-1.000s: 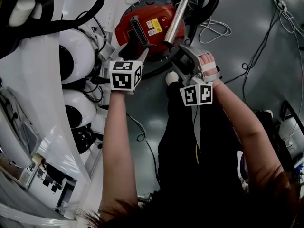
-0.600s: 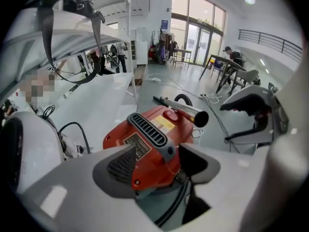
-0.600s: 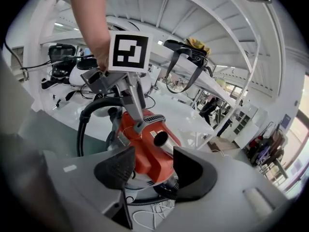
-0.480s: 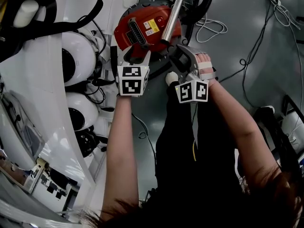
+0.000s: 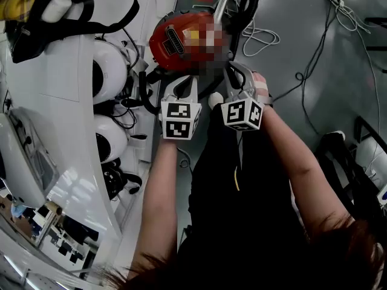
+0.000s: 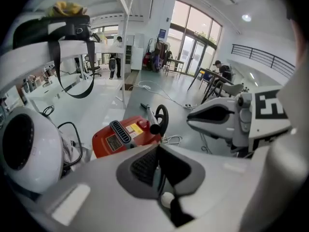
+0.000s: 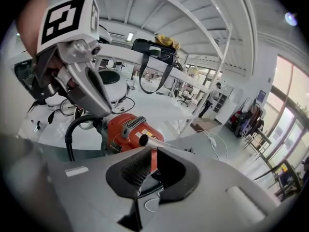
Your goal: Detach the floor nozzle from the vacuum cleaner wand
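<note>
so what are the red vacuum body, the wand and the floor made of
Vacuum body: likely moulded plastic, glossy red with soft highlights. Wand: seems metal, a silvery tube with mirror-like shine. Floor: smooth grey, maybe sealed concrete or vinyl; it reflects light.

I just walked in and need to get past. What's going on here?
A person holds two hand-held grippers over a red canister vacuum cleaner on the grey floor. The left hand-held gripper has just closed shut. The right hand-held gripper has been closing, to a narrow gap. Neither holds anything, and the shiny metal wand is ungripped.
</note>
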`<state>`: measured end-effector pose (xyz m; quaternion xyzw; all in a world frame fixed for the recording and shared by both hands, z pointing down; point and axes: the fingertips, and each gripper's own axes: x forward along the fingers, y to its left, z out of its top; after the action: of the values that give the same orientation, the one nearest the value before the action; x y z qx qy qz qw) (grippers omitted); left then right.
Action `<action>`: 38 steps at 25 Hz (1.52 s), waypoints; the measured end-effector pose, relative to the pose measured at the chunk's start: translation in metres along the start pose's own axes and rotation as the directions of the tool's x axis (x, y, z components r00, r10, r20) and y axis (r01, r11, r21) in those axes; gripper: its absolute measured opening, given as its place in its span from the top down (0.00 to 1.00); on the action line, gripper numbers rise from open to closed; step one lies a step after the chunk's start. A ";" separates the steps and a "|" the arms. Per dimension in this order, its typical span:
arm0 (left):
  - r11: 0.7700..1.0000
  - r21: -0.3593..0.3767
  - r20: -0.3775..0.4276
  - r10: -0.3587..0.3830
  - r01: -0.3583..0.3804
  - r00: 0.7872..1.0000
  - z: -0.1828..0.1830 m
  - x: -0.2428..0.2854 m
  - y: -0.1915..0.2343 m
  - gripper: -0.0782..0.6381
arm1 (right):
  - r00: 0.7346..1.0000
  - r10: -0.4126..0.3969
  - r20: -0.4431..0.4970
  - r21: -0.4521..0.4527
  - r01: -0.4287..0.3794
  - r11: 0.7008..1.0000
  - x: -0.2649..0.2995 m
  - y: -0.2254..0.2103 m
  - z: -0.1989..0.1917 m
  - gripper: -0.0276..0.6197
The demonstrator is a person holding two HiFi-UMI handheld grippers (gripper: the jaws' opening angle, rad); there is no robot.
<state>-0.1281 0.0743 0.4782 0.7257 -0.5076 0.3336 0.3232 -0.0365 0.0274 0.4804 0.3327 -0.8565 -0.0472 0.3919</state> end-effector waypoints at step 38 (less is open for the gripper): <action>0.992 0.054 0.056 -0.118 0.116 0.991 0.027 -0.114 -0.125 0.88 | 0.981 0.081 -0.175 0.511 0.020 0.860 -0.161 -0.021 0.007 0.96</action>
<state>-0.0350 0.1463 0.3541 0.7717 -0.4650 0.3051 0.3087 0.0456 0.1074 0.3654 0.4136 -0.8023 0.2193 0.3705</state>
